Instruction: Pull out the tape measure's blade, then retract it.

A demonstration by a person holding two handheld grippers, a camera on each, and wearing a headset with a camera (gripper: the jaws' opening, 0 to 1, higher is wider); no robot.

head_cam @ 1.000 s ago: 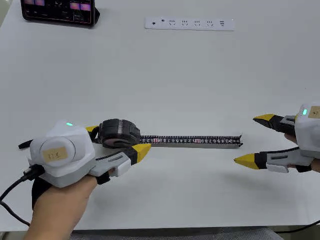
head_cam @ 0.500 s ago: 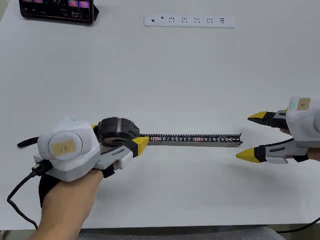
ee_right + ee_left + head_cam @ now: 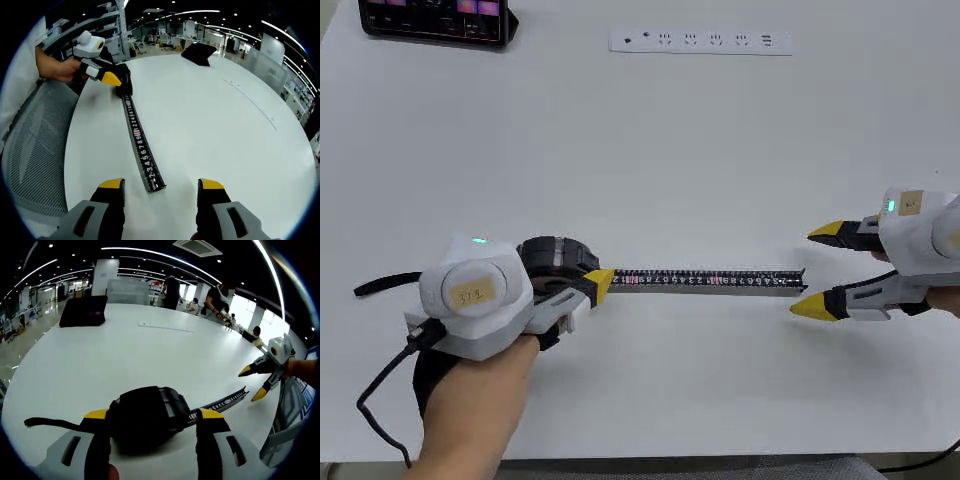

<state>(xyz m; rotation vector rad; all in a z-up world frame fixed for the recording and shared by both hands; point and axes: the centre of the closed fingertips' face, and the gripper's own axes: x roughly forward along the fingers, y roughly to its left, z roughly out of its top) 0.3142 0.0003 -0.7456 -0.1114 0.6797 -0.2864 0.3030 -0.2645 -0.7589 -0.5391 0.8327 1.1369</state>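
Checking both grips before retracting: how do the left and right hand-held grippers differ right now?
Left hand-held gripper clamps the tape measure by its case; right hand-held gripper holds nothing. Left jaws press the case; right jaws gape just short of the blade. Both have yellow tips.

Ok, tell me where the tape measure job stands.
Done: the blade lies pulled out along the table. In hand: the left tool grips the tape measure case; the right tool is open at the blade's tip, not gripping it. Left: retracting the blade.
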